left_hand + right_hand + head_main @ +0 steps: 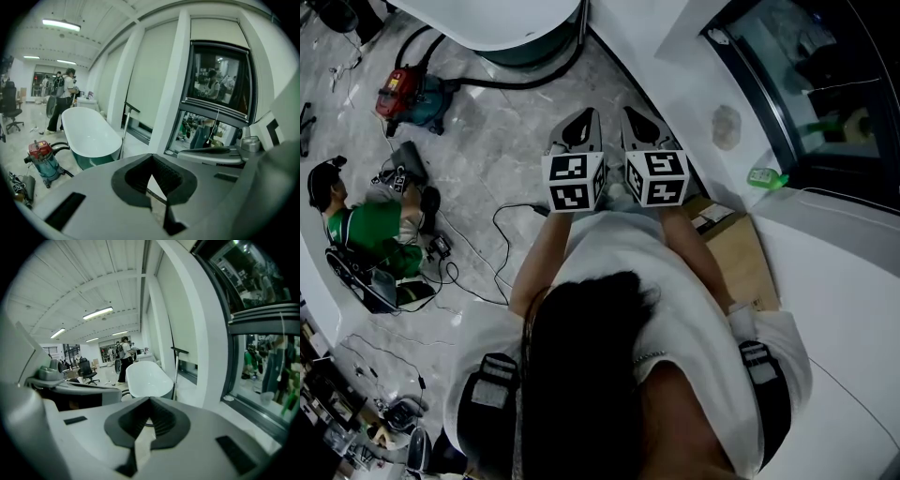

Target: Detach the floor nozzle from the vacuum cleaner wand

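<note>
A red and teal vacuum canister (408,97) (41,158) stands on the marble floor at the far left, and its black hose (511,82) runs toward the tub. A thin pole with a dark handle (125,127) (176,369), probably the wand, leans upright beside the tub against the window wall. No floor nozzle shows in any view. My left gripper (577,129) (151,165) and right gripper (645,127) (149,407) are held side by side in the air, far from the pole. Both are shut with nothing between the pads.
A white bathtub with a green base (502,28) (89,136) (147,378) stands ahead. A person in green (375,234) sits on the floor at the left among cables. A cardboard box (736,248) lies by the white ledge (834,281) at the right. People stand far off.
</note>
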{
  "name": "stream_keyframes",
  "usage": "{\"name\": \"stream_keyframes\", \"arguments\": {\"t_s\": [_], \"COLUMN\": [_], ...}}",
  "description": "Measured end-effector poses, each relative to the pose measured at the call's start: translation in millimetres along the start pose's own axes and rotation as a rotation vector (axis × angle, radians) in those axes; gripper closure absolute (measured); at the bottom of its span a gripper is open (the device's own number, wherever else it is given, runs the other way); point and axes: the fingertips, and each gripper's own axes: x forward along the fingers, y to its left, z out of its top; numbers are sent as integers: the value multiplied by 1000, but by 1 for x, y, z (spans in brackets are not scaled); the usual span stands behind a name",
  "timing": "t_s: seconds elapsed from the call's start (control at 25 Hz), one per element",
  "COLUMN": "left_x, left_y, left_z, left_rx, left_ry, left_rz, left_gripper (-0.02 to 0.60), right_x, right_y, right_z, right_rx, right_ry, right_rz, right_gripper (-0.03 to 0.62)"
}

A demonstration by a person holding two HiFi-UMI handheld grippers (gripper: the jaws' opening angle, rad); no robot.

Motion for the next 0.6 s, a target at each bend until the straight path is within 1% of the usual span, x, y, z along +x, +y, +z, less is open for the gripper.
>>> {"name": "stream_keyframes", "arguments": {"t_s": [0.28,0.4,0.6], "left_x": [11,11,15], "left_y": [23,40,47], "left_z": [10,14,18], "left_rx": [-7,-5,-18], "left_ry": [-5,-2,-6], "left_rz": [-24,-7,-11], "left_gripper": [578,578,578], "right_x": [23,38,46], "right_y": [3,13,13], "right_z": [7,12,19], "right_rx": [8,10,9], "right_ry": [10,7,3], "right_rz": [-34,-19,-21], "right_gripper": [579,579,579]}}
